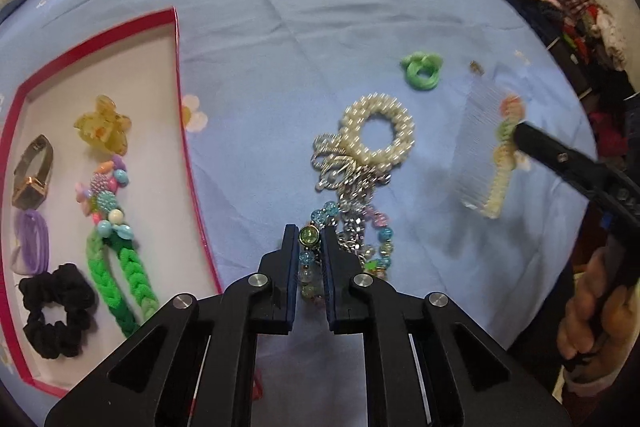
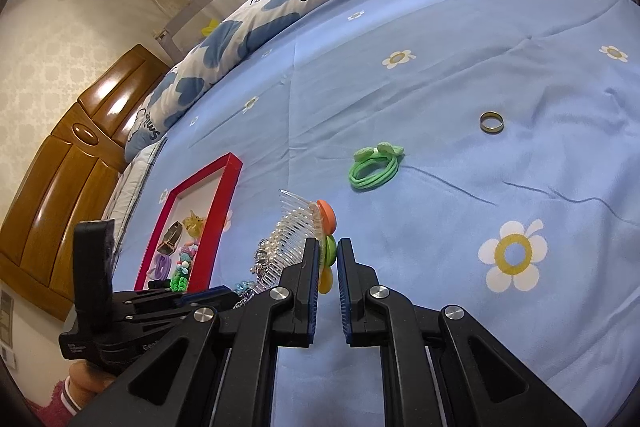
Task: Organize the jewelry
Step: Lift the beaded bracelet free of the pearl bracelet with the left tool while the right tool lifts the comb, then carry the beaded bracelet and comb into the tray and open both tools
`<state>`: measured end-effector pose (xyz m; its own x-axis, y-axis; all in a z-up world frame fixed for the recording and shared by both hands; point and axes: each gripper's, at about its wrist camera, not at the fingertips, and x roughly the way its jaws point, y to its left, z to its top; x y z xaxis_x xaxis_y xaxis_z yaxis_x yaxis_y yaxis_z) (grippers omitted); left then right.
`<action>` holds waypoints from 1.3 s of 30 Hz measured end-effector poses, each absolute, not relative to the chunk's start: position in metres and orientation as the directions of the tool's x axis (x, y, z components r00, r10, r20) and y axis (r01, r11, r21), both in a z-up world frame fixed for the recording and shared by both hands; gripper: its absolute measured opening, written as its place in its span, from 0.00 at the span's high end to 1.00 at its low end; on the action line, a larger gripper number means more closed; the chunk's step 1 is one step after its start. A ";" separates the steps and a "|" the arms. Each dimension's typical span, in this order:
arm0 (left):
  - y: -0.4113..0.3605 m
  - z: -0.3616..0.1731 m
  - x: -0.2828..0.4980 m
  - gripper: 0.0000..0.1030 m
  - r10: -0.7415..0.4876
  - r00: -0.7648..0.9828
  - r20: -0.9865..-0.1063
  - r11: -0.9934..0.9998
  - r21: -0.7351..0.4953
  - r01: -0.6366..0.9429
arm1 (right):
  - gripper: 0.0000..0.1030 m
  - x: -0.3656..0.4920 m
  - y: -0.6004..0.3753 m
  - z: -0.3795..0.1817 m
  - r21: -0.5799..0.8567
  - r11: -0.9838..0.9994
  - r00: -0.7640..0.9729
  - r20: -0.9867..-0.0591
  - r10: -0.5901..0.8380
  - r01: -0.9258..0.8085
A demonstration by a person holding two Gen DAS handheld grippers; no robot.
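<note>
Left gripper (image 1: 310, 239) clamps the beaded bracelet (image 1: 308, 259) — red box (image 1: 176, 39) lies to its left. Right gripper (image 2: 329, 255) pinches the hair comb (image 2: 298, 227), farther off.

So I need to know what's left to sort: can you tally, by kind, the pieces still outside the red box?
Hair ties: 2, the pearl one and the green one
Hair comb: 1
Ring: 1
Beaded bracelet: 1
Silver chain with bow: 1, if it is a single piece
Total: 6
</note>
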<state>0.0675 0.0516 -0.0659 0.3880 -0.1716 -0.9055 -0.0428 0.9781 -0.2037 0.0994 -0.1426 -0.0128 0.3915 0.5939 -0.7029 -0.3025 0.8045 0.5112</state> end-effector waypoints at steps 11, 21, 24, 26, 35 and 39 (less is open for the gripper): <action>0.065 -0.010 0.045 0.91 -0.201 0.514 -0.834 0.965 -0.260 -0.043 | 0.92 0.094 -0.131 -0.003 0.515 0.790 0.380 -0.693 0.613 -0.333; 0.104 0.026 0.019 0.91 -0.189 0.609 -0.770 0.942 -0.317 -0.108 | 0.92 0.086 -0.098 0.007 0.518 0.761 0.342 -0.686 0.642 -0.390; 0.119 0.031 0.011 0.91 -0.178 0.627 -0.758 0.934 -0.332 -0.136 | 0.92 0.083 -0.082 0.009 0.517 0.748 0.323 -0.685 0.653 -0.415; 0.129 0.033 0.006 0.91 -0.167 0.637 -0.752 0.928 -0.339 -0.157 | 0.92 0.080 -0.071 0.010 0.518 0.738 0.307 -0.685 0.661 -0.432; 0.172 0.032 -0.014 0.91 -0.120 0.657 -0.744 0.901 -0.360 -0.244 | 0.92 0.065 -0.013 0.008 0.520 0.680 0.217 -0.689 0.691 -0.516; 0.186 0.026 -0.020 0.91 -0.108 0.656 -0.747 0.889 -0.368 -0.273 | 0.92 0.060 0.011 0.006 0.516 0.659 0.182 -0.695 0.696 -0.548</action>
